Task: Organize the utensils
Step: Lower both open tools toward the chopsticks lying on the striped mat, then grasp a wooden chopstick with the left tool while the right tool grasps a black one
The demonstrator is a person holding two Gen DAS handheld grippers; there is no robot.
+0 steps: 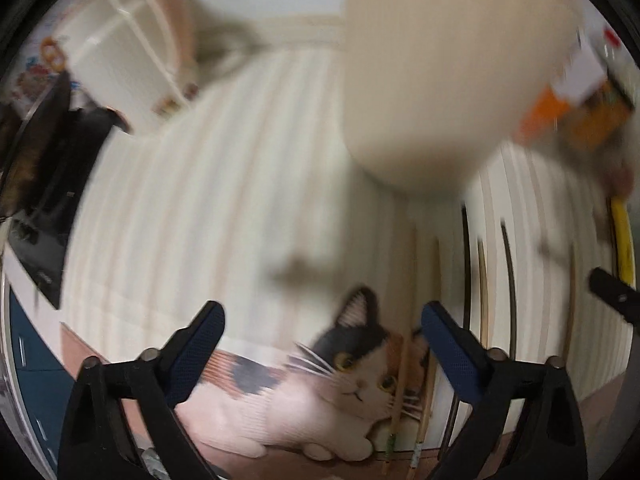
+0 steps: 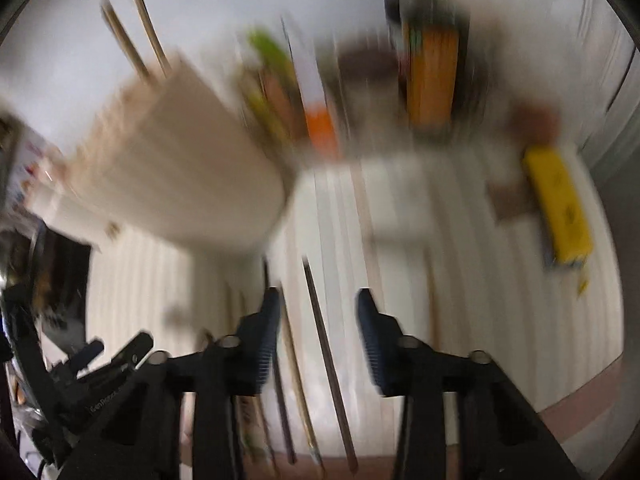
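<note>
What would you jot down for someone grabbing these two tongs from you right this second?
Left tongs: open, empty, over the cat picture on the striped mat.
Right tongs: part open, gripping nothing; loose chopsticks lie on the mat below and between the fingers.
Cream holder stands on the mat with two chopsticks already sticking out of it.
Done: those two appear sorted.
Left: several chopsticks lie flat on the mat; probably pick them up and drop them into the holder. Pictures are blurred, so count them yourself.

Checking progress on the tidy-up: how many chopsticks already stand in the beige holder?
2. Both chopsticks poke from the beige holder's top, side by side: one left, one right. Blur may hide others.
</note>
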